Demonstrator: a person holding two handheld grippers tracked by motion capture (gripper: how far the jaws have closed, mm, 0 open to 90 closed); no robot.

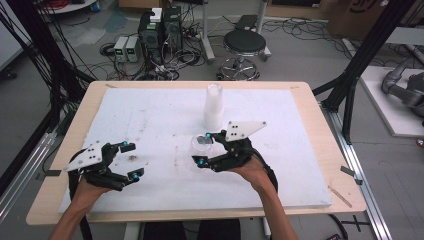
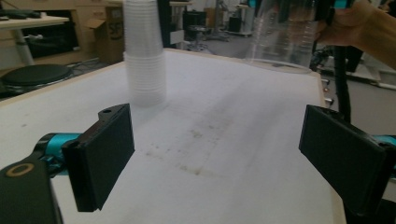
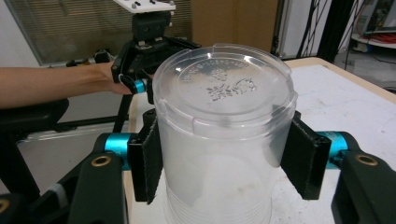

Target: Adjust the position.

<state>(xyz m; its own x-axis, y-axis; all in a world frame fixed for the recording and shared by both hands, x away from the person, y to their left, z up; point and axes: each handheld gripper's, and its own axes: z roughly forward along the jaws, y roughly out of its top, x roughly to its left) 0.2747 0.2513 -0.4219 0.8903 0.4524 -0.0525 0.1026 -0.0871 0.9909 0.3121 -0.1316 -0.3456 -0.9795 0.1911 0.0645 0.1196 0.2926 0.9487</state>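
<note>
A clear plastic cup (image 1: 202, 143) is held bottom-up just above the white board, and my right gripper (image 1: 204, 148) is shut on its sides. In the right gripper view the cup (image 3: 224, 116) sits between both black pads (image 3: 148, 161), base toward the camera. A tall stack of translucent cups (image 1: 212, 106) stands upright just behind it, near the board's far middle. My left gripper (image 1: 131, 160) hovers open at the front left, holding nothing. The left gripper view shows its jaws wide apart (image 2: 215, 158), the stack (image 2: 144, 56) ahead at left, and the held cup (image 2: 285, 32) at the top right.
The white foam board (image 1: 150, 115) covers most of a wooden table (image 1: 325, 130) and has brown stains (image 1: 132, 158) near my left gripper. On the floor beyond the table are a black stool (image 1: 244, 44), computer boxes (image 1: 160, 30) and cables. Black frame posts flank the table.
</note>
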